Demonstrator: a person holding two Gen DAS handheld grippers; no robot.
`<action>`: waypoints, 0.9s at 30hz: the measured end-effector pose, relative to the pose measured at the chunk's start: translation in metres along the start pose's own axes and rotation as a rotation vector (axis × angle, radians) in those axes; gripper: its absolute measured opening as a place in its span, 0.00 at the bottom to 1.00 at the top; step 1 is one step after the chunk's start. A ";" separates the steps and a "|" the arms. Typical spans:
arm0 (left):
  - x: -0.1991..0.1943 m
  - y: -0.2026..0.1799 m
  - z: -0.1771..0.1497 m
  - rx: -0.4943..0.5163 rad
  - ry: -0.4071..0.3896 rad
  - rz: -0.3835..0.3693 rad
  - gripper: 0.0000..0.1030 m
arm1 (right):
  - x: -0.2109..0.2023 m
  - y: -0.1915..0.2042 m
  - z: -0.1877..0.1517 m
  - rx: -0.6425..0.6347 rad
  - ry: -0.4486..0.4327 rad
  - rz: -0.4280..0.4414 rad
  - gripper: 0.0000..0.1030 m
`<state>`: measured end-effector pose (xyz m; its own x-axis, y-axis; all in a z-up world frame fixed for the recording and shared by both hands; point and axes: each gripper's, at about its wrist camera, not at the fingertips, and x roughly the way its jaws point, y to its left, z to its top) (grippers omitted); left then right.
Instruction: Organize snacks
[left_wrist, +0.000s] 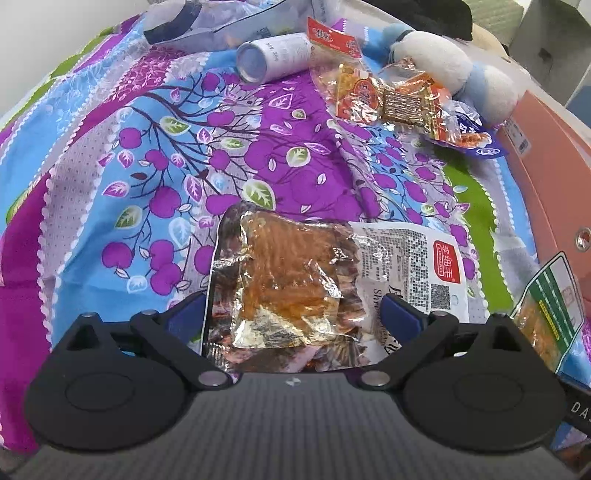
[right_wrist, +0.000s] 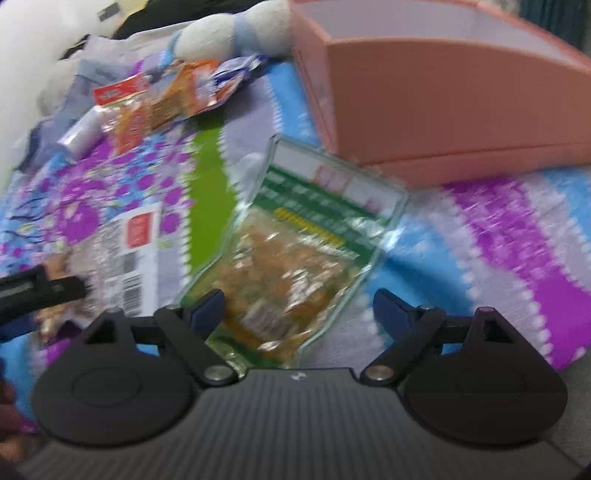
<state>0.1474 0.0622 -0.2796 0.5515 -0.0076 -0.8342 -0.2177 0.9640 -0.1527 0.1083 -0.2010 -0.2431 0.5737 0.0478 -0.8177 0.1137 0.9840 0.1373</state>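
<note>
My left gripper (left_wrist: 293, 314) is open, its jaws on either side of a clear snack pack with brown strips and a white label (left_wrist: 295, 284) lying on the patterned cloth. My right gripper (right_wrist: 299, 308) is open over a green-labelled snack bag (right_wrist: 295, 251), which also shows at the right edge of the left wrist view (left_wrist: 550, 314). A pink box (right_wrist: 443, 96) stands open just beyond the green bag. Several small orange and red snack packets (left_wrist: 388, 96) lie at the far side. The right wrist view is blurred by motion.
A white cylinder can (left_wrist: 275, 55) lies on its side at the back. A blue and white plush toy (left_wrist: 450, 62) rests by the packets. A grey plastic bag (left_wrist: 207, 26) lies at the far left. The pink box's wall (left_wrist: 546, 173) borders the right.
</note>
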 end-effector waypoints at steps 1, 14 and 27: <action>0.000 0.000 -0.001 0.000 -0.003 -0.002 0.98 | 0.000 0.002 -0.001 -0.010 -0.006 0.001 0.88; -0.015 -0.009 -0.003 0.094 -0.050 -0.073 0.59 | -0.005 0.025 -0.001 -0.170 -0.045 0.038 0.41; -0.047 -0.009 -0.003 0.043 -0.089 -0.157 0.36 | -0.032 0.015 0.010 -0.149 -0.093 0.080 0.32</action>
<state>0.1212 0.0528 -0.2407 0.6458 -0.1373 -0.7510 -0.0895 0.9633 -0.2531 0.0997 -0.1899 -0.2096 0.6491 0.1178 -0.7515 -0.0529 0.9925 0.1099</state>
